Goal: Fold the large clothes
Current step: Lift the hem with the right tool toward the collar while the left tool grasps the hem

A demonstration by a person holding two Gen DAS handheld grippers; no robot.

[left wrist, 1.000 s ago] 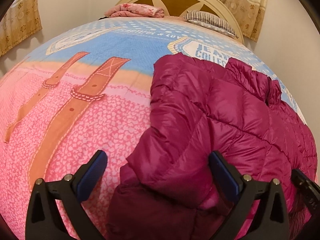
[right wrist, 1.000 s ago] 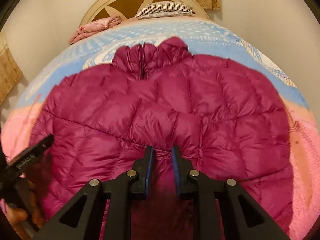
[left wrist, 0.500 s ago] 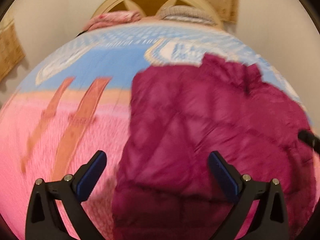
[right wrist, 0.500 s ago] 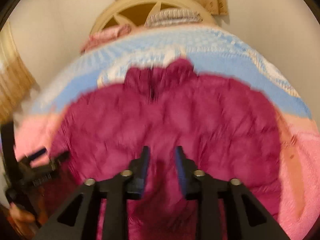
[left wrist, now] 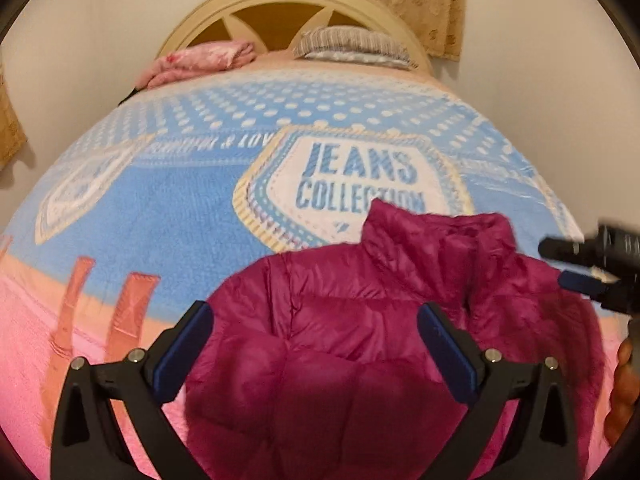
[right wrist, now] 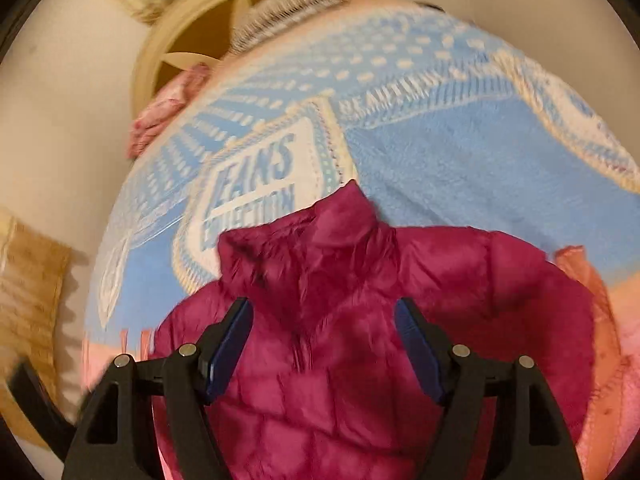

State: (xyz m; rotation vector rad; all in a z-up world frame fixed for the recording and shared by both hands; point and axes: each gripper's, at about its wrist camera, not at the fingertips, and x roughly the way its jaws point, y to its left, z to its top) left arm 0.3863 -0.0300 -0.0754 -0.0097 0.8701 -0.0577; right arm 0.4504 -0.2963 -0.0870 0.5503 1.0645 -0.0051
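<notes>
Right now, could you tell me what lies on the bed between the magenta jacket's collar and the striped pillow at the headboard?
Only bare blanket lies between the jacket's collar and the striped pillow, as the left wrist view shows.

Black tool (left wrist: 316,344), blue pads (left wrist: 182,356), silver screws

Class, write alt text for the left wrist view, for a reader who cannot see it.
A magenta puffer jacket lies on a bed's blue and pink blanket, collar towards the headboard. The left gripper hangs open above it, holding nothing; the right gripper enters at the right edge.
</notes>
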